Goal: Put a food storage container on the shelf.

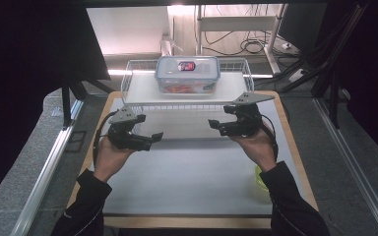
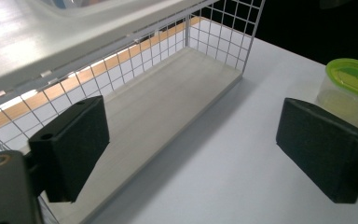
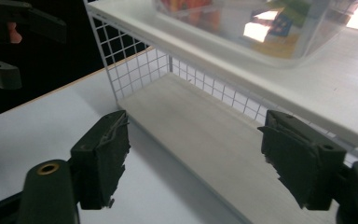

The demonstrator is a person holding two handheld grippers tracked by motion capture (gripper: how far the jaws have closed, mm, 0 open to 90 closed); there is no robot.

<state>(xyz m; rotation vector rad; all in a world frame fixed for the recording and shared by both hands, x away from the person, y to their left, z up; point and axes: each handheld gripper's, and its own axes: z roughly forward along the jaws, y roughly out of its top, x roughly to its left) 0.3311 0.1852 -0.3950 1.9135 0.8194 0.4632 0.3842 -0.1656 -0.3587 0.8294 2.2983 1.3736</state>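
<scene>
2 open hand-held grippers, left [image 1: 153, 138], right [image 1: 215, 126], 1 lidded box [image 1: 187, 73], 1 wire shelf [image 1: 137, 93]

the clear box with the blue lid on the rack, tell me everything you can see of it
The clear box is a rectangular plastic food container with rounded corners and see-through walls. Its blue-rimmed lid is on and carries a dark red label in the middle. Orange and red contents show through the walls; what they are is unclear. It stands upright and level on the white top shelf of the wire rack, toward the far edge. Only the shelf touches it.
</scene>
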